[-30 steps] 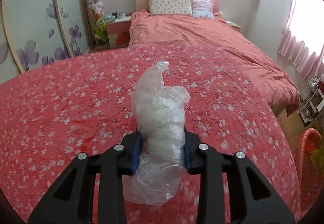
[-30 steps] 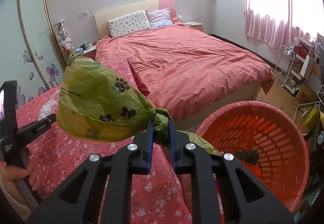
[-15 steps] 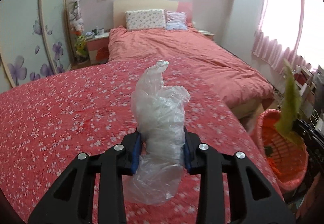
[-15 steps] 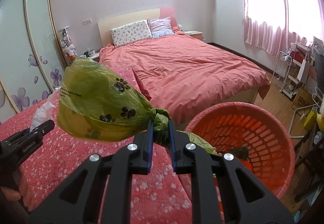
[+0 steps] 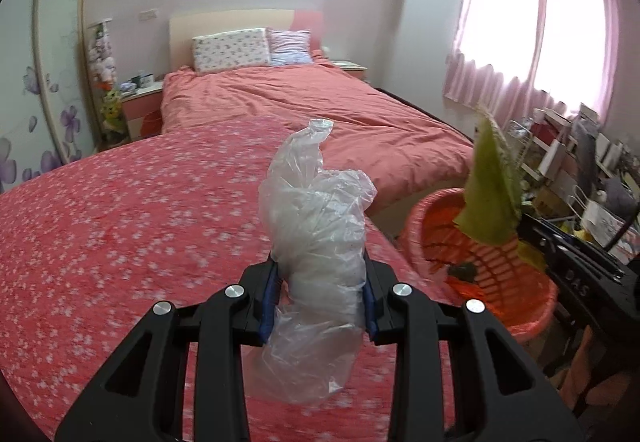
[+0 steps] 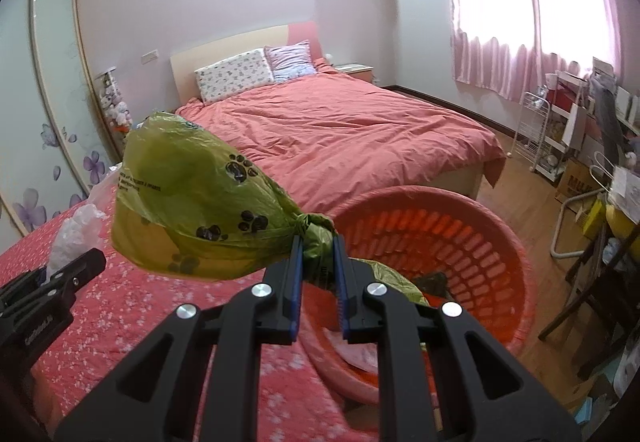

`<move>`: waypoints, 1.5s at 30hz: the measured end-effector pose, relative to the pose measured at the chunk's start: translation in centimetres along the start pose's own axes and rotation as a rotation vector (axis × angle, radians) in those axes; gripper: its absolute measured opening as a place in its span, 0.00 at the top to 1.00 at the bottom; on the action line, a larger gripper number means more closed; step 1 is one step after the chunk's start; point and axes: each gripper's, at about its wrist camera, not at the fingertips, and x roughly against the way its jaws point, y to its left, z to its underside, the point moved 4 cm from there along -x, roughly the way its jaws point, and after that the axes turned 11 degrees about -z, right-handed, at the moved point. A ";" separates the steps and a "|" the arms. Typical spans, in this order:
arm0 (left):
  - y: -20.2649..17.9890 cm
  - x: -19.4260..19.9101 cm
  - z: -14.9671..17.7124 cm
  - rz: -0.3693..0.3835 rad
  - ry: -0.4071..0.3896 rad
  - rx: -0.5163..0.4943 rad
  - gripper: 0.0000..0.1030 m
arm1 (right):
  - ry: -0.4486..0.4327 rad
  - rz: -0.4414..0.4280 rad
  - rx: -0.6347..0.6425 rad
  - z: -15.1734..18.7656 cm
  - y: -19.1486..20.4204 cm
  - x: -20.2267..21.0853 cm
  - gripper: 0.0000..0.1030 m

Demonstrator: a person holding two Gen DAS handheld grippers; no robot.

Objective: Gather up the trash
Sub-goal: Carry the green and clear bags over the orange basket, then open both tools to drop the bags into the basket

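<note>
Two bags of trash held above the bedside, close to the basket

The left gripper (image 5: 320, 302) clamps a crumpled clear plastic bag (image 5: 316, 226) over the flowered red bedspread (image 5: 120, 226); the right gripper (image 6: 316, 274) pinches the knot of a green bag (image 6: 192, 202) printed with black paws, above the orange basket (image 6: 516, 254) rim.

Home bedroom: made bed (image 5: 304, 102), pillows (image 5: 230, 50), curtains (image 5: 540, 22)

Basket (image 6: 500, 242) right of the quilt (image 6: 140, 314) — bed (image 6: 340, 130) behind.
</note>
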 end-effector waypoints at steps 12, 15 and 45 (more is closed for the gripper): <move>-6.7 -0.8 0.9 0.113 0.016 -0.048 0.67 | -0.015 0.071 -0.092 0.3 -6.3 1.0 0.85; -8.1 -1.2 1.0 0.140 0.023 -0.059 0.67 | -0.011 0.085 -0.115 0.4 -7.9 0.7 0.85; -16.4 -4.8 2.2 0.247 0.102 -0.123 0.55 | -0.025 0.057 -0.301 -0.9 -16.3 -0.8 0.72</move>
